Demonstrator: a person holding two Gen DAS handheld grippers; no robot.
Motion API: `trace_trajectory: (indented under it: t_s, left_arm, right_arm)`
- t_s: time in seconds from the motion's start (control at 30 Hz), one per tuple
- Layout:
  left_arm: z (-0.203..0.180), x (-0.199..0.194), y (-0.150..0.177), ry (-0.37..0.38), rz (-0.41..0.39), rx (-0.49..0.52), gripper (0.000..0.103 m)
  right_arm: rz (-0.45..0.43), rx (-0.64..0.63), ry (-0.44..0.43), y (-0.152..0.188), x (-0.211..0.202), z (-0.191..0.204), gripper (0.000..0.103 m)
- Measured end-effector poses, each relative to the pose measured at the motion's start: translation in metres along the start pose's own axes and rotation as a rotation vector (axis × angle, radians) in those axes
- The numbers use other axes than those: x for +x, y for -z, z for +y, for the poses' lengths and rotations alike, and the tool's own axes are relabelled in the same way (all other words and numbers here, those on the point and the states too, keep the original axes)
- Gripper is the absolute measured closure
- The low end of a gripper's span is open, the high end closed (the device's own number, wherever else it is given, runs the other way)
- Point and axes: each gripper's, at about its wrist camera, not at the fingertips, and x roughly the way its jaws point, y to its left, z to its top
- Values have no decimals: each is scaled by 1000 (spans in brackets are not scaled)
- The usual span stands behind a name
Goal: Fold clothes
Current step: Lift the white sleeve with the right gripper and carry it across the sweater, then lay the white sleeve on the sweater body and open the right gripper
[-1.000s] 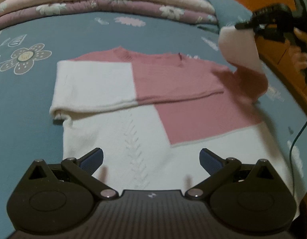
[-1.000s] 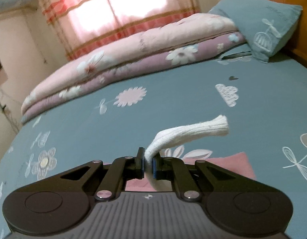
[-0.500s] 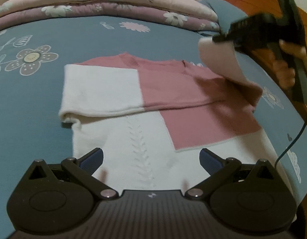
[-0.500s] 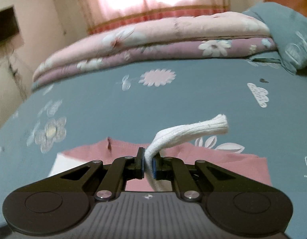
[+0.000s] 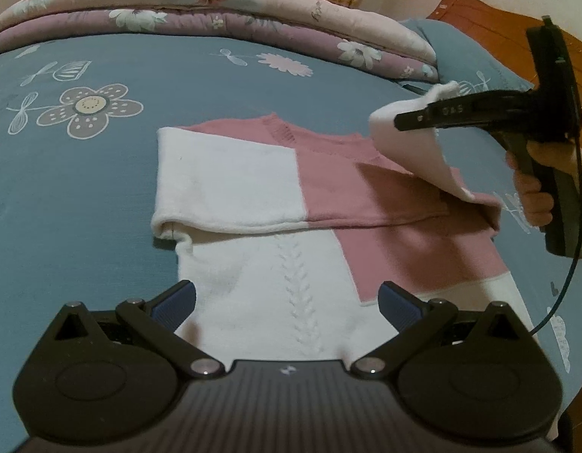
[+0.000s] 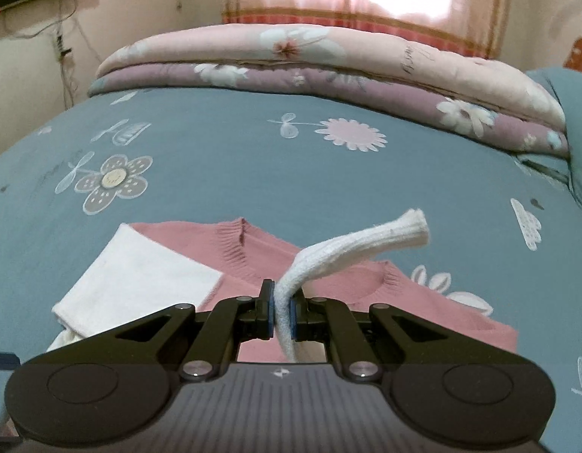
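One sleeve (image 5: 230, 185) already lies folded across the sweater (image 5: 291, 264), flat on the bed (image 5: 83, 196). Right tool (image 6: 282, 315) is clamped on the other white cuff (image 6: 366, 241), lifted clear, apparently to fold it inward. Left tool (image 5: 287, 300) hovers wide, empty, over the hem.

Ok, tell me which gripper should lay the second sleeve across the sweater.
Right. The right gripper is already clamped on the white sleeve cuff, lifted above the sweater. The left gripper is open and empty near the hem.
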Motion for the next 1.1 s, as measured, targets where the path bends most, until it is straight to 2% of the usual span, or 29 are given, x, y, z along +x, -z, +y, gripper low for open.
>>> trace_trajectory:
  t_s: [0.33, 0.7, 0.8, 0.87, 0.9, 1.0, 1.03, 1.07, 1.1]
  left_arm:
    - [9, 0, -1, -7, -2, -27, 1]
    - [9, 4, -1, -13, 8, -26, 1]
    - [9, 4, -1, -11, 7, -25, 1]
    - [9, 4, -1, -9, 6, -26, 1]
    - [10, 4, -1, -8, 5, -28, 1]
    - [9, 4, -1, -10, 6, -28, 1]
    - [9, 4, -1, -10, 6, -27, 1]
    - [9, 4, 0, -10, 6, -26, 1]
    - [9, 4, 0, -9, 7, -24, 1]
  right_arm:
    - [93, -139, 11, 23, 33, 33, 94]
    - [133, -175, -14, 34, 51, 48, 87]
    - [158, -184, -21, 39, 54, 51, 81]
    - [176, -190, -12, 42, 57, 54, 58]
    - [174, -193, -1, 43, 57, 55, 55]
    - [151, -176, 10, 41, 57, 58, 56]
    - [143, -164, 12, 40, 57, 58, 65]
    - [129, -150, 15, 37, 58, 59, 78]
    - [111, -133, 19, 33, 58, 59, 83]
